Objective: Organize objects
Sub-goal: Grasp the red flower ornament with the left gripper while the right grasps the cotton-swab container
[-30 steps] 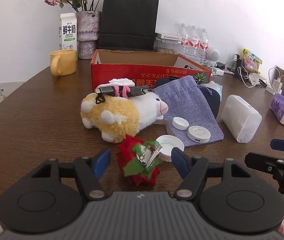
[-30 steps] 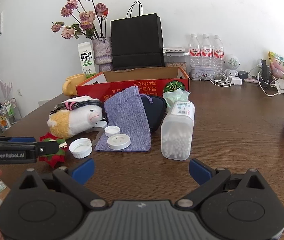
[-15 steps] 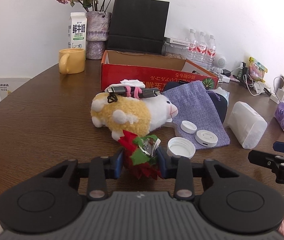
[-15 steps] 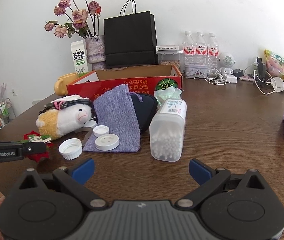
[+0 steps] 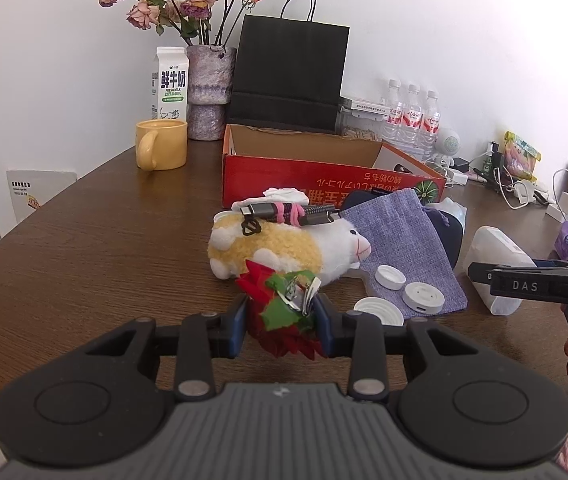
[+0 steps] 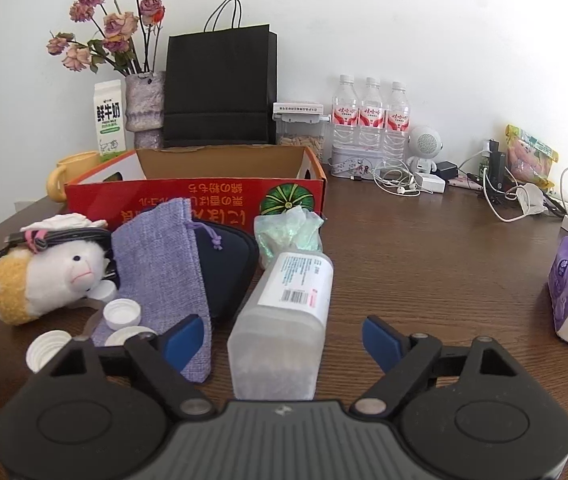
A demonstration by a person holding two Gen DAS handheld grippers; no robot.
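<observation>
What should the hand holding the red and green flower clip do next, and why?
Probably lift it and carry it to the open red cardboard box. The left gripper is shut on the red and green fabric flower clip, and the box behind the yellow and white plush sheep looks open.

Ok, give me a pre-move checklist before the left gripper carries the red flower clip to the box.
1. Left gripper shut on flower clip: ok.
2. Clip lifted off the table: cannot tell.
3. Box open on top: ok; its floor is hidden, so free room inside: cannot tell.
4. Path to the box: not ok, the plush sheep lies right ahead with a cable bundle on its back; go over it.
5. Right gripper open and out of the way, astride the swab jar: ok.
</observation>
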